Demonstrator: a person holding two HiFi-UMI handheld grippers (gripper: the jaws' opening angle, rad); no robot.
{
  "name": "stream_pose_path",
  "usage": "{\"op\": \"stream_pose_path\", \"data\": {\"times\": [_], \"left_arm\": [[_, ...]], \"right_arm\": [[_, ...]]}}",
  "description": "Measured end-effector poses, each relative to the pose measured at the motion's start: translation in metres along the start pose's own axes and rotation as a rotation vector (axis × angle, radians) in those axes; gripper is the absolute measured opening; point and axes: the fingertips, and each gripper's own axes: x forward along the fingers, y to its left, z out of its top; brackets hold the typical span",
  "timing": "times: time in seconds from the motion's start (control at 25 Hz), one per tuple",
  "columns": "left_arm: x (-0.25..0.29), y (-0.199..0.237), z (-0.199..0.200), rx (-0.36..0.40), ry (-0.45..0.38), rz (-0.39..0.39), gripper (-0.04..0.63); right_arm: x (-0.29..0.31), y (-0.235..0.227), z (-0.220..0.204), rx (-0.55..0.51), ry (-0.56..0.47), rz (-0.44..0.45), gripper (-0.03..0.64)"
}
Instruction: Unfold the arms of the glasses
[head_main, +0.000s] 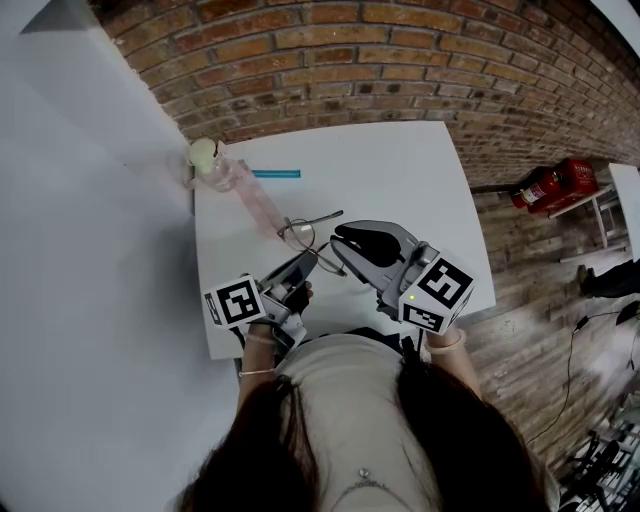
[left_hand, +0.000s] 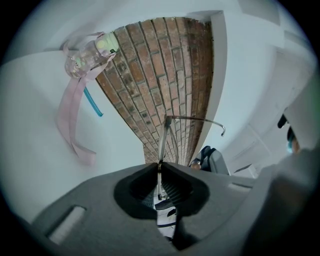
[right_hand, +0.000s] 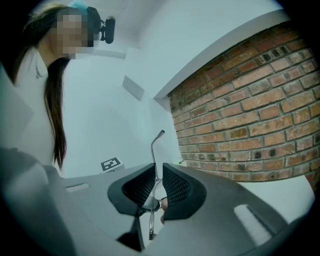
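Looking down at a white table pushed up against a brick wall, with the glasses held up over its near half between two grippers. Got the left gripper squeezed all the way together on a thin metal piece of the frame, nothing but wire showing between the pads. From there, can follow one arm running off to the right and ending in a curved tip. Got the right gripper closed down nearly as far, pinching the frame right by what looks like a lens, with another thin arm poking straight up past the jaws. In the head view, seeing both sets of tips meeting at the glasses, very close to each other. Further back on the table, spotting a clear pinkish bottle with a pale cap and a pink strap trailing toward the glasses, plus a blue stick just beside it. Off to the right past the table edge, a red fire extinguisher. Can't tell for sure whether both arms are swung fully out.
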Motion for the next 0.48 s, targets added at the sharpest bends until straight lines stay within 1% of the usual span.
{"op": "stream_pose_path", "data": {"times": [0.48], "left_arm": [[0.001, -0.002, -0.001, 0.038, 0.009, 0.013, 0.021]], "right_arm": [[0.012, 0.003, -0.021, 0.018, 0.05, 0.01, 0.044]]}}
